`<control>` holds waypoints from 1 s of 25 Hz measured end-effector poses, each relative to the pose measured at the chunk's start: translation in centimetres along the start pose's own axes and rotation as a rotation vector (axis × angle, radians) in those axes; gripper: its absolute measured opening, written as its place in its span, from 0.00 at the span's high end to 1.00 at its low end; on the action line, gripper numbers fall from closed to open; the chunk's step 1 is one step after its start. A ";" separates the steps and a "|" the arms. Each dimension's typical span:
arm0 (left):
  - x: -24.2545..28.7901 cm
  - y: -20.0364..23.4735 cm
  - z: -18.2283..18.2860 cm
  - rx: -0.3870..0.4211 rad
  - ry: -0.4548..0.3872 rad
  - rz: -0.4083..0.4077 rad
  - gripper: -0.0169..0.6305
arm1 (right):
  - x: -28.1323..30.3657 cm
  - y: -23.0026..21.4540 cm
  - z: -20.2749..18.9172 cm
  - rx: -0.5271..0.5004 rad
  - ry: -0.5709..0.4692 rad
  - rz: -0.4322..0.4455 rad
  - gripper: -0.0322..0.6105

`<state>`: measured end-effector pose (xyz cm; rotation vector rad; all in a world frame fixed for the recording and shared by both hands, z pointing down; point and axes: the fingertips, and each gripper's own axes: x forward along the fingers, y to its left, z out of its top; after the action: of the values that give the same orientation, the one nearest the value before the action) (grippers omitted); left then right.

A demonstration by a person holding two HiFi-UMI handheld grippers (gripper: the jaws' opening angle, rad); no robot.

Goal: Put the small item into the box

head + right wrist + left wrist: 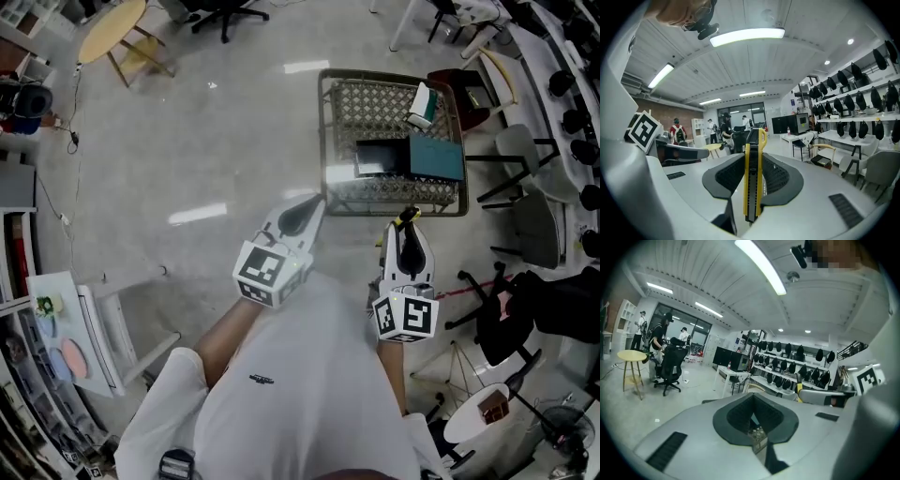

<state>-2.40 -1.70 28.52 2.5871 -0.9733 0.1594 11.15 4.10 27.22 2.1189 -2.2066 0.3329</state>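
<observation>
A: Right, entry one. What is the right gripper (753, 177) carrying?

B: A yellow-and-black utility knife (753, 154), pinched upright between the jaws with its top end standing above them. The pads bear on its flat sides, so I'd judge it won't twist while carried.

A: And the left gripper (752, 420)?

B: Jaws pressed together, nothing between them. It hangs out front on the person's left, roughly level with the other. Idle, by the look of it.

A: Where's the target?

B: A dark open box (380, 157) sits on the wicker-topped table (339, 89), in its nearer half, ahead of both grippers. A teal panel (436, 157), probably the lid, lies just beside it on the right, which leaves the opening free from above.

A: Anything else on that table?

B: One small white-and-green object (422, 105) toward the far right. I can't tell what it is.

A: Stage?

B: Carry phase, on my reading. The knife is in the air on the person's side of the table's near rim, not over the box yet.

A: What does the next move need?

B: Reach forward past the rim, lower the knife into the box, then spread the jaws. Held upright it would drop end-first, so tilting it flat first seems gentler. The risk is clipping the box wall or the teal panel.
</observation>
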 end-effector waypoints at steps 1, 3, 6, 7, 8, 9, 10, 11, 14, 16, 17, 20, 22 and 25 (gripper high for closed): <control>0.9 0.6 0.2 0.000 0.002 -0.006 0.97 | 1.1 -0.2 0.0 0.003 0.002 -0.004 0.79; 2.5 1.8 0.5 -0.004 0.006 -0.018 0.97 | 3.0 -0.7 -0.1 0.009 0.005 -0.015 0.79; 4.4 3.3 0.8 -0.009 0.012 -0.035 0.97 | 5.1 -1.1 0.1 0.001 0.003 -0.034 0.79; 4.9 3.7 0.8 -0.009 0.015 -0.040 0.97 | 5.7 -1.2 0.1 -0.001 0.004 -0.039 0.79; 5.2 4.0 0.9 -0.010 0.018 -0.044 0.97 | 6.2 -1.2 0.1 -0.003 0.006 -0.043 0.79; 5.5 4.2 0.9 -0.009 0.022 -0.049 0.97 | 6.5 -1.2 0.1 -0.006 0.009 -0.045 0.79; 5.8 4.3 0.9 -0.008 0.025 -0.055 0.97 | 6.8 -1.2 0.0 -0.011 0.011 -0.047 0.79; 6.0 4.3 0.8 -0.008 0.027 -0.060 0.97 | 7.0 -1.1 0.0 -0.017 0.012 -0.047 0.79; 6.3 3.9 0.6 -0.010 0.033 -0.071 0.97 | 7.1 -1.3 -0.2 -0.030 0.018 -0.042 0.79; 6.3 3.7 0.3 -0.011 0.042 -0.074 0.97 | 7.2 -1.6 -0.5 -0.029 0.028 -0.037 0.79; 6.4 3.6 0.2 -0.014 0.050 -0.077 0.97 | 7.3 -1.8 -0.8 -0.024 0.035 -0.036 0.79; 6.7 3.7 -0.3 -0.028 0.074 -0.074 0.97 | 7.9 -2.4 -1.7 -0.012 0.063 -0.028 0.79; 6.9 3.9 -0.5 -0.035 0.082 -0.065 0.97 | 8.3 -2.8 -2.3 -0.017 0.082 -0.018 0.79; 7.5 4.0 -0.9 -0.038 0.092 -0.065 0.97 | 9.2 -3.5 -3.3 -0.028 0.107 -0.012 0.79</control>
<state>0.68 -8.74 32.24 2.5491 -0.8502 0.2381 13.82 -4.40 32.59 2.0490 -2.1263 0.4020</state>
